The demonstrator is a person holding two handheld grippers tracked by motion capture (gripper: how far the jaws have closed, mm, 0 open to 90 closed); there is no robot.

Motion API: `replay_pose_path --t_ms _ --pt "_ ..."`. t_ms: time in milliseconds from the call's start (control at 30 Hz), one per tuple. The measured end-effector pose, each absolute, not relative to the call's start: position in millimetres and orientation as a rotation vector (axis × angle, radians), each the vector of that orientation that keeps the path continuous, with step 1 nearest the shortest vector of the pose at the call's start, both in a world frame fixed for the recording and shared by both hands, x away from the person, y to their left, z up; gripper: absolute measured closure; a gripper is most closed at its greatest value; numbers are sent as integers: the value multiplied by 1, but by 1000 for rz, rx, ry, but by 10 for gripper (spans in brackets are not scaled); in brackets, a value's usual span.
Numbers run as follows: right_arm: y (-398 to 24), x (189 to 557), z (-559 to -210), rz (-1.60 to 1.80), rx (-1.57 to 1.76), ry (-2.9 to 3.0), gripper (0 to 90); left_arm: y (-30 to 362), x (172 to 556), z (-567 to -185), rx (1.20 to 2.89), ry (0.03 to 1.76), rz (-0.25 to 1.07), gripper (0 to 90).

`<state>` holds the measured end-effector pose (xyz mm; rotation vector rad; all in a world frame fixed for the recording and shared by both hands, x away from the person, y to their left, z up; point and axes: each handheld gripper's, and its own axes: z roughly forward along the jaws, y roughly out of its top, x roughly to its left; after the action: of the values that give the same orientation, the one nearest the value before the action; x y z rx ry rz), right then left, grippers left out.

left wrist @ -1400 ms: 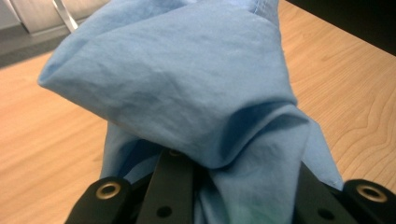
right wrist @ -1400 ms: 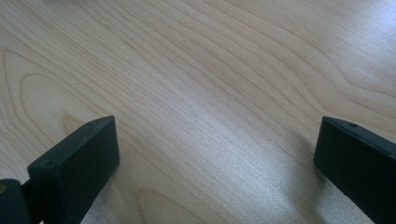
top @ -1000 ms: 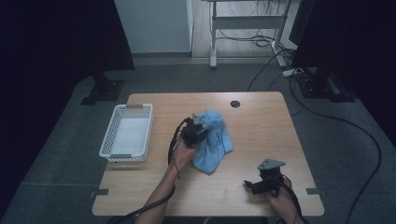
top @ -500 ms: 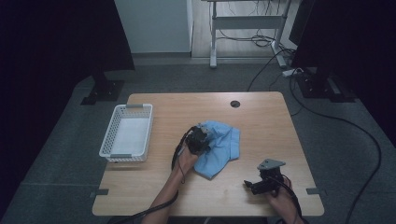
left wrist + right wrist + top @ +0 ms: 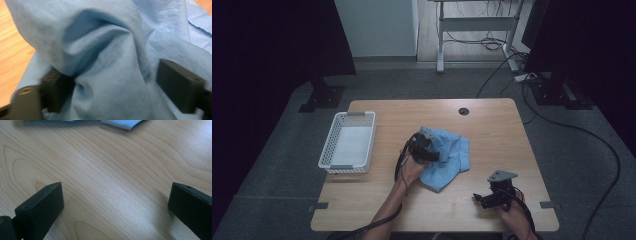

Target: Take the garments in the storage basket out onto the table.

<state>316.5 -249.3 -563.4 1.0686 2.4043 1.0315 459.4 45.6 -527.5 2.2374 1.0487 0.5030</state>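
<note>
Left gripper (image 5: 435,156) just opening wide, blue cloth (image 5: 451,159) bunched loose between its jaws, lying mid-table (image 5: 492,130); right gripper (image 5: 482,199) resting open, empty, well apart. Lifting straight off probably avoiding snagging folds; keeping clear of the white basket (image 5: 347,142).

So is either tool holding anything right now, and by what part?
Nothing is held. The left tool has just been opening; a fold of the blue cloth lies loose between its jaws. The right tool stands open over bare table.
</note>
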Motion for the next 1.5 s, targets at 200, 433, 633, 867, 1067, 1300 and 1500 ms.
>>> replay_pose_path --t_ms 200,433,633,867,1067,1300,1500 --pt "-249 316 -563 1031 1069 2405 0 54 453 -515 2215 1022 463 57" --pt "-249 316 -563 1031 1069 2405 0 65 444 -497 2172 1002 451 49" --pt "-249 316 -563 1031 1069 2405 0 77 433 -480 2149 982 452 45" --pt "-249 316 -563 1031 1068 2405 0 90 421 -465 2129 966 447 44" --pt "-249 316 -563 1031 1068 2405 0 101 412 -460 2131 944 445 33" --pt "-249 317 -563 1031 1066 2404 0 118 401 -459 2125 947 440 36" --pt "-249 316 -563 1031 1068 2404 0 132 390 -461 2112 948 430 48"
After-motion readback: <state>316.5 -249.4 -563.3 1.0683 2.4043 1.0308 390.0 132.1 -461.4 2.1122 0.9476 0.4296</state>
